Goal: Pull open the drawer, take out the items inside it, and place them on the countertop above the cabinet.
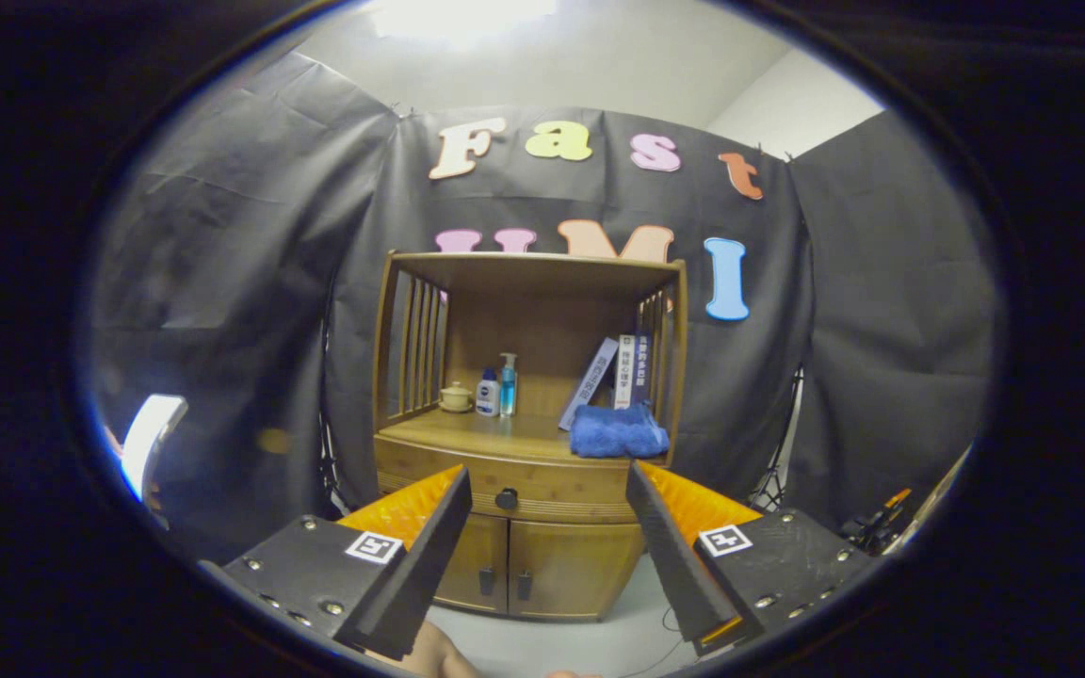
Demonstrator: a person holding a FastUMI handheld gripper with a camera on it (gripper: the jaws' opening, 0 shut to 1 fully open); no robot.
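- Cup (455,396), two bottles (497,388), books (616,374) and a blue towel (618,432) sit on the countertop (467,434).
- Drawer (542,485) is shut, its knob (506,499) beyond the fingers.
- Gripper (547,490) jaws stand wide apart, holding nothing.

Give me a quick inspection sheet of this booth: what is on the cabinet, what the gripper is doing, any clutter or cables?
Surface: countertop of the wooden cabinet, partly bare at the front.
Job's things: drawer shut, its dark knob between the fingers and beyond them; contents hidden.
Clutter: small lidded cup, two bottles, leaning books, folded blue towel, all on the countertop.
Gripper: gripper open, short of the cabinet, holding nothing.
Cables: a thin cable on the floor to the right of the cabinet.
Surroundings: black cloth wall behind; two lower cabinet doors shut; stand legs to the right of the cabinet.
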